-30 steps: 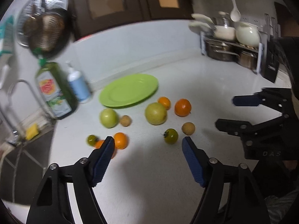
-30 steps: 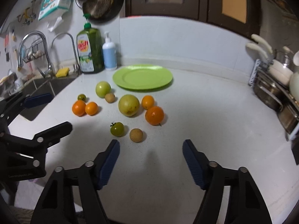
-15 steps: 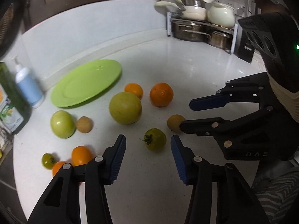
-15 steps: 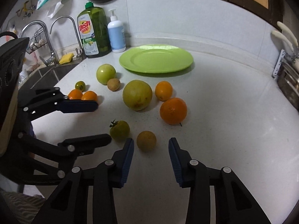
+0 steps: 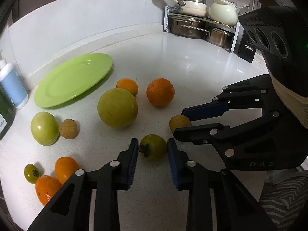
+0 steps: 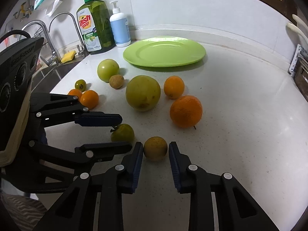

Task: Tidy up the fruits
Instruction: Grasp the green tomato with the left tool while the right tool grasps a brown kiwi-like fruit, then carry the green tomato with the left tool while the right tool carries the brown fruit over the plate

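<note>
Several fruits lie on the white counter before an empty green plate. My left gripper has its pads either side of a green tomato, which still rests on the counter; the pads look to touch it. My right gripper likewise brackets a small brownish-yellow fruit, with small gaps at both pads. A large yellow-green fruit, a big orange and a smaller orange lie just beyond.
A green apple and a brown fruit lie at left, with two small oranges and a small green tomato. Soap bottles and a sink stand far left. A pot rack stands at back right.
Both grippers have moved forward and down and narrowed, the left around the green tomato, the right around the small brownish-yellow fruit.
</note>
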Available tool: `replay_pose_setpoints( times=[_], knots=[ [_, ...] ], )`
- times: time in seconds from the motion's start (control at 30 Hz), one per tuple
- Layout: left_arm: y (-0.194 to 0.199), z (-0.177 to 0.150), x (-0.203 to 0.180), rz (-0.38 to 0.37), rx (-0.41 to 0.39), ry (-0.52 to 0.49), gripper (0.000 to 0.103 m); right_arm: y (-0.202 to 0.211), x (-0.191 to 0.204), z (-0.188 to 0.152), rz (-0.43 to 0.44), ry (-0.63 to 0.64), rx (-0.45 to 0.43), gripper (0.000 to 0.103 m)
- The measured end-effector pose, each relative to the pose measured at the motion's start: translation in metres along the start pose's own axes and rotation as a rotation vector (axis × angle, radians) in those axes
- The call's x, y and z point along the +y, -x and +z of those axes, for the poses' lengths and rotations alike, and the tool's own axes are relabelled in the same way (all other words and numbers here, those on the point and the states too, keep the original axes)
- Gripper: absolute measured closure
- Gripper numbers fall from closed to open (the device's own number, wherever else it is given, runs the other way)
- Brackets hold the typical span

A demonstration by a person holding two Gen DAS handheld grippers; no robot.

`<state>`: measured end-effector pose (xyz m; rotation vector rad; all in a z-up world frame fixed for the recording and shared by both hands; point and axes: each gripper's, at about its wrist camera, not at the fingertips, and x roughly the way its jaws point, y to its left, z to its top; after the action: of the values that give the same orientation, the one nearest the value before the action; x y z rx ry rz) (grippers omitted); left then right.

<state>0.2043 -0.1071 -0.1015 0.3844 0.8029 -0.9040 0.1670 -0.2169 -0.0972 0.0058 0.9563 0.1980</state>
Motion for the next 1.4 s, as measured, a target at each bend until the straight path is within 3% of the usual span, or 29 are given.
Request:
replay_pose_setpoints(
  times=[0.3,0.7,1.1,1.4],
  knots=[
    [0.008,-0.003,0.005,0.033,-0.005,0.069,0.073,0.004,0.0,0.002,-0.001,-0.012,-0.015,0.075],
    [0.039,0.007,0.006,0.074,-0.081,0.159,0.073,0.027,0.0,0.012,0.01,-0.032,-0.073,0.075],
    [0.082,0.028,0.023,0.131,-0.203,0.253,0.073,0.06,0.006,0.045,0.007,-0.047,-0.204,0.075],
    [0.092,0.049,0.058,0.168,-0.213,0.273,0.073,0.059,0.013,0.079,-0.017,-0.055,-0.253,0.075]
  ],
)
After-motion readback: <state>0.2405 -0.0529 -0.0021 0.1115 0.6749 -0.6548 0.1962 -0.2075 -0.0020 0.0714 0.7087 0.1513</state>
